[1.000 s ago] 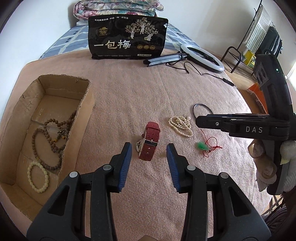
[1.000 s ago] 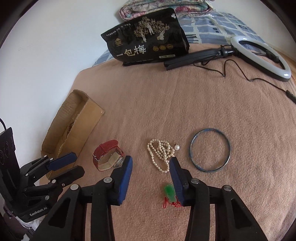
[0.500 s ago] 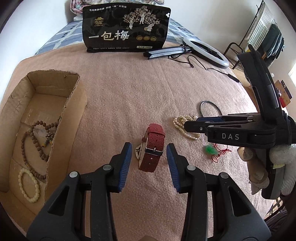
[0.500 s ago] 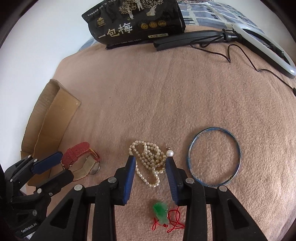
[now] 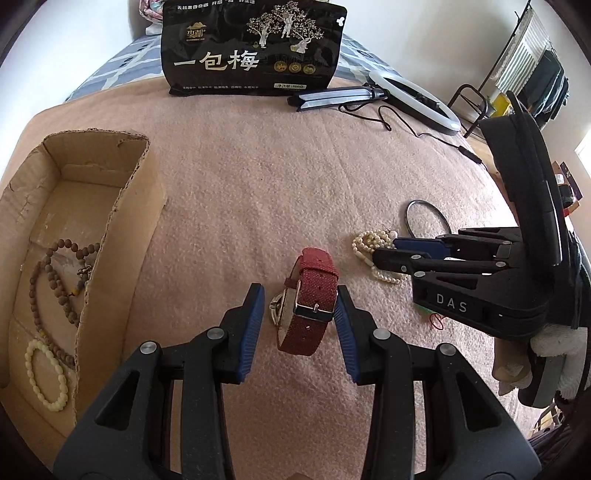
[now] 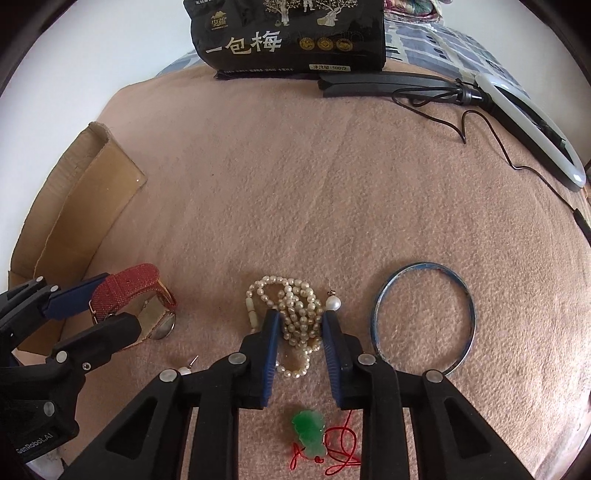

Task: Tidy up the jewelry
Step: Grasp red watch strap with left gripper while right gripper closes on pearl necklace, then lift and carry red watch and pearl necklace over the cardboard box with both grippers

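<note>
While beaded pearl necklace bunches, woven red watch strap, ribbed blue fingers

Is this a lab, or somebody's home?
Most likely a bedroom at home. The jewelry lies on a pinkish blanket spread over a bed, folded quilts are stacked at the wall, and a clothes rack stands in the corner.

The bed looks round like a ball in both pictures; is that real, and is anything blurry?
Left wrist view: fisheye lens bends the blanket into a dome, dark corners, sharp focus. Right wrist view: same bulge; the ring light curves along the edge, daylight soft, no strong glare.
</note>
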The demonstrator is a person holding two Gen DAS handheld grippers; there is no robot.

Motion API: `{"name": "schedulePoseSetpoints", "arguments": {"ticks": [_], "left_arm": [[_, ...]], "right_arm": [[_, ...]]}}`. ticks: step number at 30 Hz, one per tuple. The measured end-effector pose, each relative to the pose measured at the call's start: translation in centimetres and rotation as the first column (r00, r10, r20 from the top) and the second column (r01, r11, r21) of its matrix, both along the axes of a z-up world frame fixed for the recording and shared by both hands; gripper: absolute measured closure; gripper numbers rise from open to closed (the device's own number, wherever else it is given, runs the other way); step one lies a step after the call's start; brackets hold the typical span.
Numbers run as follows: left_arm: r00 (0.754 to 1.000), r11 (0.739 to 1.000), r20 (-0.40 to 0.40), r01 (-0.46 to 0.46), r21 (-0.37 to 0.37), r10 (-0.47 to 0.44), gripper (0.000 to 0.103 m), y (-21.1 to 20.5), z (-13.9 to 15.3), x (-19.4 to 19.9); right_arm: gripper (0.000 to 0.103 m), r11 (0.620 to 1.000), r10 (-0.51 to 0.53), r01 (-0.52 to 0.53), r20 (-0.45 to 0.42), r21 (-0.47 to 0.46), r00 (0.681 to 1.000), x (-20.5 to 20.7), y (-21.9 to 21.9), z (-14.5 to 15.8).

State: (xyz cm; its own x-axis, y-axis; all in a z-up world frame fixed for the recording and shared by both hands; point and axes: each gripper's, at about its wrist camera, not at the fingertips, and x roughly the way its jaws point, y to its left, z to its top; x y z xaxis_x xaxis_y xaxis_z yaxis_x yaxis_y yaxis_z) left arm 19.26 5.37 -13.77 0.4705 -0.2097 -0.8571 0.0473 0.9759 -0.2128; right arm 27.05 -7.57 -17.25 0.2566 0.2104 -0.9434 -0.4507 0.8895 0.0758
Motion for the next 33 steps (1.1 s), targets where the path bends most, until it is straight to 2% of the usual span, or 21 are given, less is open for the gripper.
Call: {"name": "schedulePoseSetpoints", "arguments": {"ticks": [3,5,8,19,33], "left_arm": [[1.0,1.0,-0.007,0.005,0.016,-0.005,0.082,-0.1,-0.2,0.0],[1.0,1.0,-0.005,0.008,0.017,-0.007,0.082,-0.1,-0.3,-0.1],[1.0,1.0,0.006,0.009,0.023,-0.009,0.085,-0.2,0.0,-0.3],[0.999,1.0,0.051,-0.005,0.0,0.005,0.085,0.3,1.8,-1.2],[0.991,1.0,0.132,-0.015,-0.023,0.018,0.085,1.0,5.9,-3.6]], "right_arm": [[0.09,1.0,-0.001,0.001,0.006,0.0,1.0,0.1,0.0,0.1],[0.094,1.0,-0.006,0.006,0.003,0.008,1.0,0.1,-0.1,0.1],[0.095,1.0,-0.008,0.008,0.005,0.015,1.0,0.1,-0.2,0.1],[0.096,0.995,-0.04,0.039,0.01,0.094,0.999,-1.4,-2.4,1.9],[0.096,0.982,-0.066,0.05,0.083,0.18,0.994,-3.8,-3.5,7.5]]}}
